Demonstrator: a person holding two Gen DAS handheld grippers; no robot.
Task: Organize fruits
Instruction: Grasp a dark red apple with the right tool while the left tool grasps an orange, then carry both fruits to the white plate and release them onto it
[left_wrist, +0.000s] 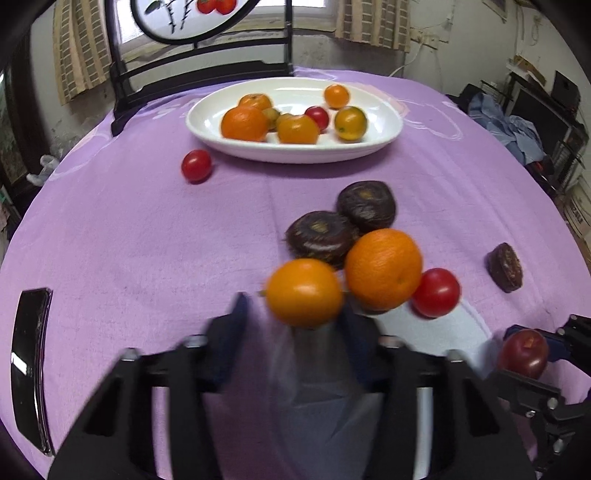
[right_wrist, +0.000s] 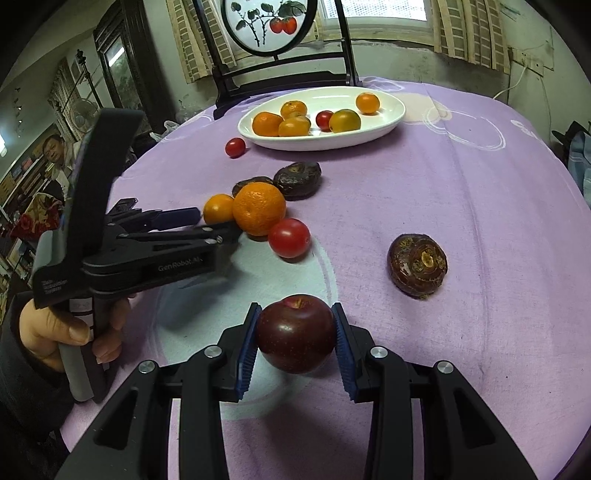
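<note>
Purple tablecloth (right_wrist: 443, 221); right tool (right_wrist: 295, 339) level, clamping plum (right_wrist: 295, 332)

Left wrist: low over the purple tablecloth (left_wrist: 147, 229), facing the white plate (left_wrist: 384, 136), close behind a small orange (left_wrist: 303, 292).
Right wrist: low, facing the same plate (right_wrist: 384, 122), close.
Shared: plate, both oranges.
</note>
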